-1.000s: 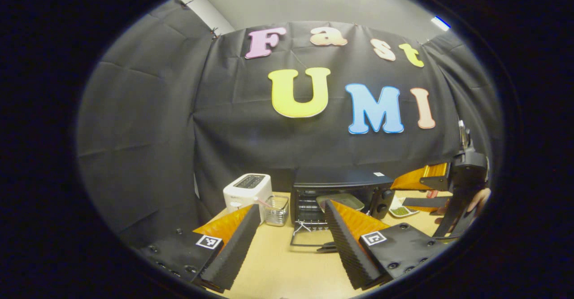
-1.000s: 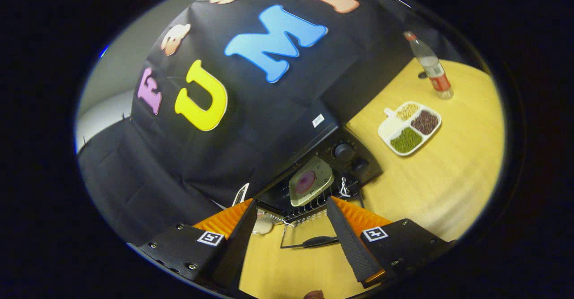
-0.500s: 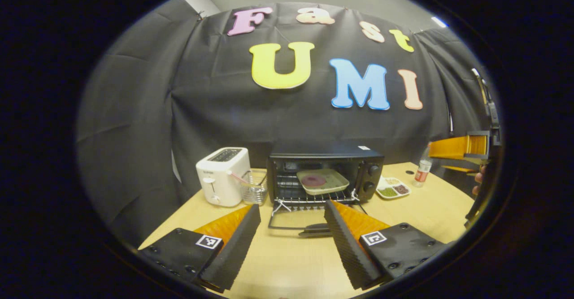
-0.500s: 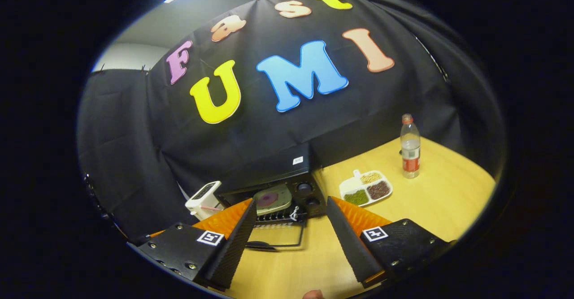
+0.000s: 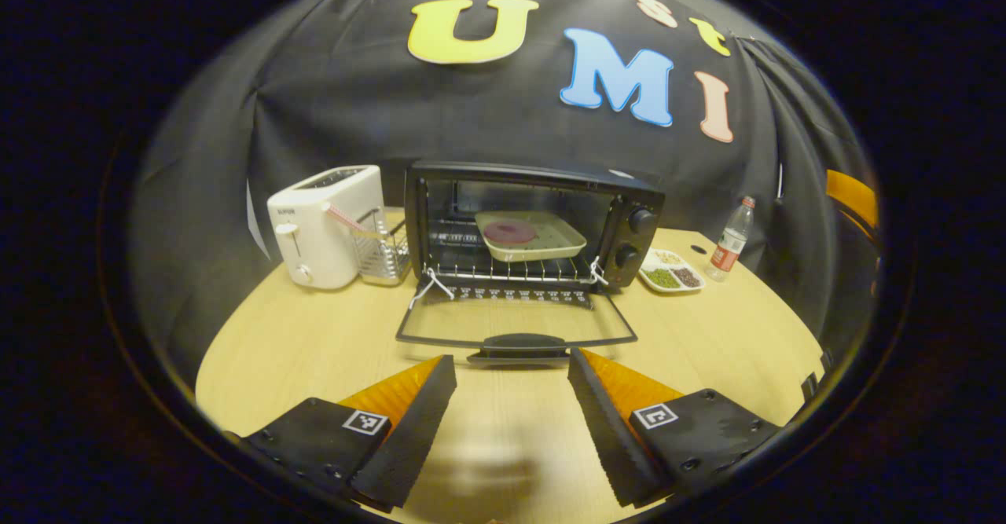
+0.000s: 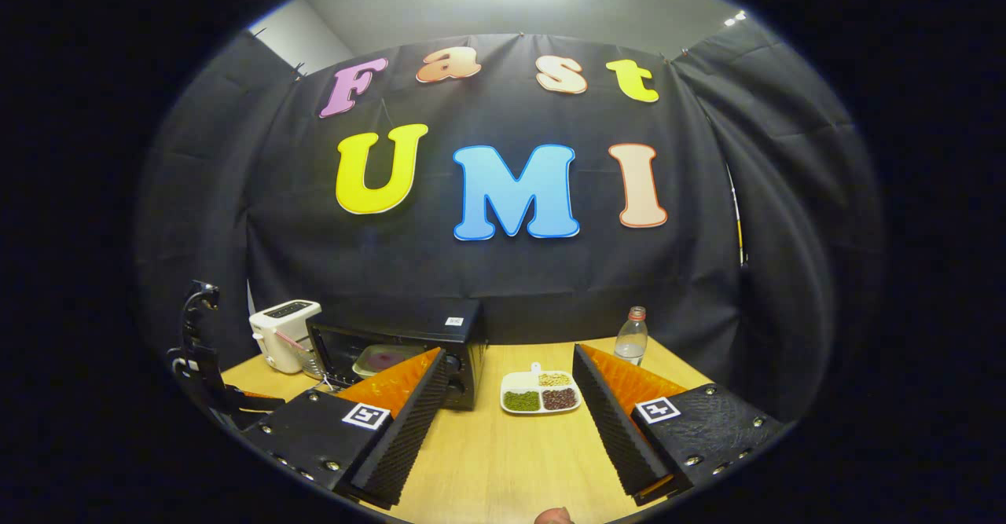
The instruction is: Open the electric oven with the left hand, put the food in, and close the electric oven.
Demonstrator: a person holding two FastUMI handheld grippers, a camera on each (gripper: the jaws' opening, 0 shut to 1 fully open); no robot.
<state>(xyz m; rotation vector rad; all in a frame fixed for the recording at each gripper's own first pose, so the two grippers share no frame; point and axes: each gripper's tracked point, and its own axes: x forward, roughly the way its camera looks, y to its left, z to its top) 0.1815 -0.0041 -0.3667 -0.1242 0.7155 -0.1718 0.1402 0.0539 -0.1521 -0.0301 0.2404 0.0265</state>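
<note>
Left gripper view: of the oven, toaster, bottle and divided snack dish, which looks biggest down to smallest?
1. Oven, biggest by far.
2. Toaster.
3. Snack dish and bottle: too alike to rank, one wide, one tall, and both stand farther back.

Just ahead of the left gripper (image 5: 511, 386), whose ribbed, matt fingers (image 5: 416, 422) stand apart, the electric oven (image 5: 534, 221) has a matt black metal-looking casing, a clear glass door (image 5: 515, 324) lying flat with a dark plastic-looking handle (image 5: 519, 343), and a shiny wire rack (image 5: 511, 272) under a smooth, pale tray (image 5: 530, 235). Ahead and to its left stand a glossy white plastic-looking toaster (image 5: 322, 225) and a bright wire basket (image 5: 381, 235). Beneath it the table (image 5: 314, 343) is smooth, light wood grain; between the right gripper's (image 6: 503, 402) fingers are a glossy white divided dish (image 6: 541, 392) and a clear plastic bottle (image 6: 631, 337).
</note>
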